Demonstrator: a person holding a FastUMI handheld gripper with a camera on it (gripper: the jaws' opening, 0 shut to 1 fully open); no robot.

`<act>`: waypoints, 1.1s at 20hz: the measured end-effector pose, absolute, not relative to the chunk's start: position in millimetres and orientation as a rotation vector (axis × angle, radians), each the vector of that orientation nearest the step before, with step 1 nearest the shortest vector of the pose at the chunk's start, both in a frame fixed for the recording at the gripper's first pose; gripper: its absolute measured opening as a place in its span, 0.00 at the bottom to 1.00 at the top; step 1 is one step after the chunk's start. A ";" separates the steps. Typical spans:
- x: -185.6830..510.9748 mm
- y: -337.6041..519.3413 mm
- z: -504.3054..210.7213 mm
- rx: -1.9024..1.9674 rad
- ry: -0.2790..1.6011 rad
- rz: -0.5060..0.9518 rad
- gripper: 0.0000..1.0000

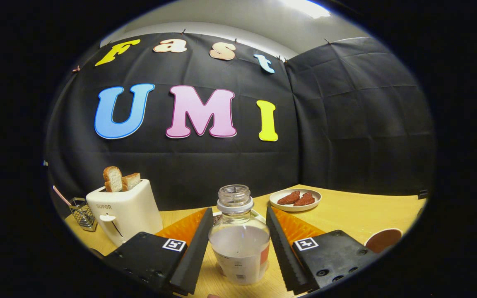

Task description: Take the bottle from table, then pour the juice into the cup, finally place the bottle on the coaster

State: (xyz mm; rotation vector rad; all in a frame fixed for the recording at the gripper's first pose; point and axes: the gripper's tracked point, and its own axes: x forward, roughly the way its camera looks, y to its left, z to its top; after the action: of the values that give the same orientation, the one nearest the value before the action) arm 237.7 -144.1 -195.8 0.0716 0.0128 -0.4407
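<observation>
Jaws of your gripper (238, 231) stood wide around the upright uncapped bottle (239, 242), not touching, lined up to grasp.

An uncapped clear bottle (239, 240), part full of pale liquid, stands upright on the wooden table (346, 215) between the gripper (238, 217) jaws, which are spread wide to either side, apparently not touching it. Beyond the jaws, a small plate (295, 200) carries two reddish pieces. A white toaster (124, 211) holding bread slices stands near a wire basket (82, 213). A brown cup (383, 240) sits beside the right jaw.
</observation>
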 end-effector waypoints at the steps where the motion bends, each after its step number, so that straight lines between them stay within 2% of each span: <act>1: 236.6 -144.6 -195.4 0.070 0.015 -0.443 0.82; 2: 235.1 -144.8 -195.0 0.066 0.016 -0.445 0.88; 6: 232.3 -141.0 -197.0 0.090 0.028 -0.444 0.99; 11: 224.2 -139.1 -198.6 0.084 0.055 -0.448 0.99; 22: 178.9 -111.7 -179.8 0.046 0.090 -0.353 0.99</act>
State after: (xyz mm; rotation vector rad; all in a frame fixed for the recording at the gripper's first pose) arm 178.9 -111.7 -179.8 0.0461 0.0903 -0.3525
